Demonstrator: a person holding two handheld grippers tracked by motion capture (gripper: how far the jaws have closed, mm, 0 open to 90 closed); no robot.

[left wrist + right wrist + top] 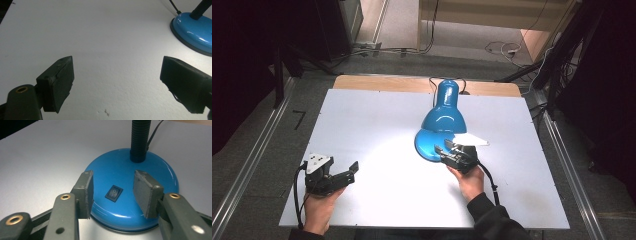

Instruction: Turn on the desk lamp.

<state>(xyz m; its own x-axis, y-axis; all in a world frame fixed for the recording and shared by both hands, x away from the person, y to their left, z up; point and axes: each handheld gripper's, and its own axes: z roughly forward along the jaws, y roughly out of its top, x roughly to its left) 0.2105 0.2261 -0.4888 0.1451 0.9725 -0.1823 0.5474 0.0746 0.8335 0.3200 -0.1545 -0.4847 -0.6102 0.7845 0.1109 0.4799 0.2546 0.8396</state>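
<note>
The rocker switch (114, 193) on the blue lamp base (160, 177) is framed just ahead between the right tool's (113, 195) parted, empty jaws; the left tool (117, 82) is held open, well apart.

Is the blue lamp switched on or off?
On, it seems: the lamp throws a bright patch on the table under its shade. The switch position itself is unclear.

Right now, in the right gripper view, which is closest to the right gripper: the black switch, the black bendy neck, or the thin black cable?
1. Black rocker switch, on the blue base between the jaws.
2. Black ribbed neck, rising behind it.
3. Thin black cable, farthest, right of the neck.
</note>
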